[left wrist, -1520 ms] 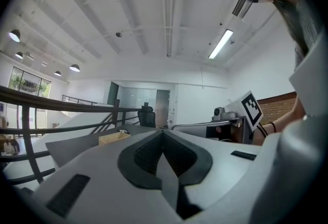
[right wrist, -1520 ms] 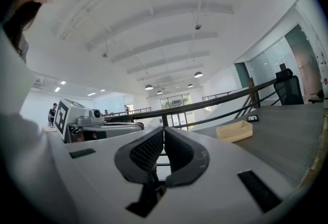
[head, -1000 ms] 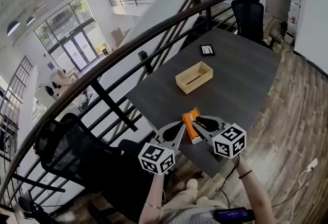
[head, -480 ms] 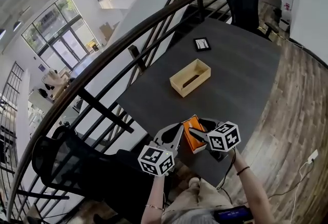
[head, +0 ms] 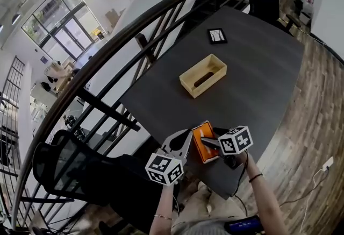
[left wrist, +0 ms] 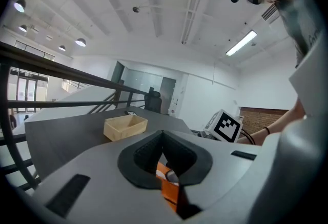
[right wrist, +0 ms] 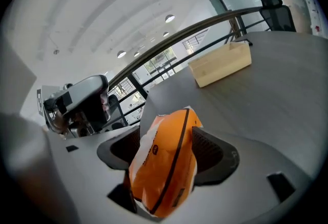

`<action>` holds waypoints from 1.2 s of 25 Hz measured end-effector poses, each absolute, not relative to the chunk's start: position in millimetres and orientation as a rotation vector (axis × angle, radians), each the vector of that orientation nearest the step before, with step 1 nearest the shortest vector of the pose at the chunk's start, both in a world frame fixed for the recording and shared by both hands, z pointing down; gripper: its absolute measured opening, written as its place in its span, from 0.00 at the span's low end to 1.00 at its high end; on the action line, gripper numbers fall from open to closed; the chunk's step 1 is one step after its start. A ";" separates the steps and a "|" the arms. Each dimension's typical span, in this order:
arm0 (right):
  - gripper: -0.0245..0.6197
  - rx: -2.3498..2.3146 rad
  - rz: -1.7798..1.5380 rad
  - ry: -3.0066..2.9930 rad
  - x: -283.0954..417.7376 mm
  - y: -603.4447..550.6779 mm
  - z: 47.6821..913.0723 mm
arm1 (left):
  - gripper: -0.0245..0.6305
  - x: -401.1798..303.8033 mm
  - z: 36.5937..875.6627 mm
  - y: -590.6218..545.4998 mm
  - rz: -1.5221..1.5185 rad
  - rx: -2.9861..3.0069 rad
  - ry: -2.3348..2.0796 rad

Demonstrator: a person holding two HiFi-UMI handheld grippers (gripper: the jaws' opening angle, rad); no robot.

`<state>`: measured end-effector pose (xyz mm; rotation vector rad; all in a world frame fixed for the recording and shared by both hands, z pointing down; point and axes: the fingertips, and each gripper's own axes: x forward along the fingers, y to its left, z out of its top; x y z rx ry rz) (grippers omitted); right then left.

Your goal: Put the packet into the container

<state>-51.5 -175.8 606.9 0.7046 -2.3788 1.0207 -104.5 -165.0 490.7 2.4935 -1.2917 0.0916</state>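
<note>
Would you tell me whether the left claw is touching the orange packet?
Touching. The left gripper view shows the left claw shut on an edge of the orange packet, which is pinched between its pads.

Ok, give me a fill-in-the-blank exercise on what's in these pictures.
The packet is ___ in colour.
The left gripper has its jaws shut on the ___.
The container on the dark table is made of pale ___.
Missing words: orange; packet; wood.

Right gripper [right wrist: 166, 152] jaws opening wider round packet [right wrist: 161, 179]
</note>
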 end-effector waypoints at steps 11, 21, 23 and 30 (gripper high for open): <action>0.42 0.727 1.190 -2.180 -38.6 -170.9 639.8 | 0.05 -96.0 502.1 -160.8 0.114 2.458 -1.295; 0.31 0.747 1.263 -2.179 -32.2 -173.0 636.0 | 0.05 -100.2 498.1 -158.2 0.113 2.449 -1.336; 0.31 0.769 1.323 -2.179 -29.7 -175.8 635.8 | 0.05 -102.6 497.1 -158.3 0.108 2.445 -1.350; 0.30 0.853 1.473 -2.226 -26.1 -195.8 614.9 | 0.05 -106.3 492.4 -160.7 0.099 2.445 -1.384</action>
